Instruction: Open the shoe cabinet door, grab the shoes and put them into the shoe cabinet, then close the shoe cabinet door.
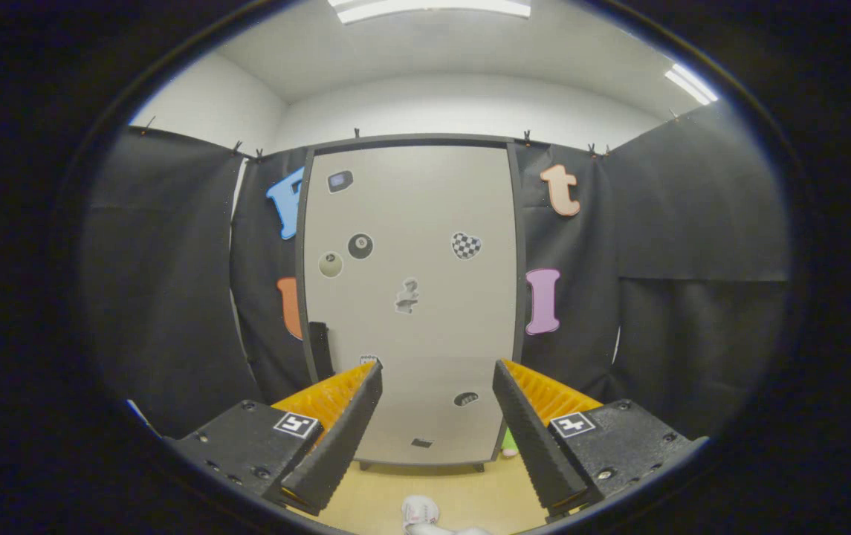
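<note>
Cabinet (410,223) door shut, ahead beyond fingers. Gripper (436,371) wide open, empty. Shoe (421,513) on floor (462,490) below.

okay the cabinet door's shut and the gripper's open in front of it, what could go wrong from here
The handle is a slim dark strip at the door's left edge, left of the open gripper; a straight reach would likely miss it. The white shoe lies on the floor before the cabinet, so the opening door might hit it.
</note>
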The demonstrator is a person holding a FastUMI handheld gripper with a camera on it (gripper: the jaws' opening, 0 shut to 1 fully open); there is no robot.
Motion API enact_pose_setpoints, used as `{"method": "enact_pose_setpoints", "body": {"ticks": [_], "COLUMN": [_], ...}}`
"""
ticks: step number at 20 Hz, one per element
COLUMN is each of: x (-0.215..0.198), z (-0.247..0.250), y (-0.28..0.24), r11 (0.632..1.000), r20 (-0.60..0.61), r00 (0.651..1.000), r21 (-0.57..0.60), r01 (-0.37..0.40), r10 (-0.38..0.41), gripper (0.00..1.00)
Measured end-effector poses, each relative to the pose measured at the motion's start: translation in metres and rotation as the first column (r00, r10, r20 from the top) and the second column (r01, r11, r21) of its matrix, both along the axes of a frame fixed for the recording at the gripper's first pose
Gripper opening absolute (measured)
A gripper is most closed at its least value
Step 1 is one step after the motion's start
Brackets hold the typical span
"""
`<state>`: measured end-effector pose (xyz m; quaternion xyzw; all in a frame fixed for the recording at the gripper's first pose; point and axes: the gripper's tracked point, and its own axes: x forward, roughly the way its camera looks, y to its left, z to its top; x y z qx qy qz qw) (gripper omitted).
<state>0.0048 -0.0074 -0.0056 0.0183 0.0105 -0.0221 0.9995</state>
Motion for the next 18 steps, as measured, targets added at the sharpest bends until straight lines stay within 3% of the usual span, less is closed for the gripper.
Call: {"method": "enact_pose_setpoints", "body": {"ticks": [11, 18], "x": [0.011, 0.068], "z": [-0.004, -0.026], "y": [0.015, 0.082], "r11": [1.0, 0.996], "r20": [-0.006, -0.021], "r00": [1.0, 0.996], "r21": [0.022, 0.022], "r01": [-0.012, -0.087], "r10": [0.012, 0.087], "gripper": [0.98, 0.98]}}
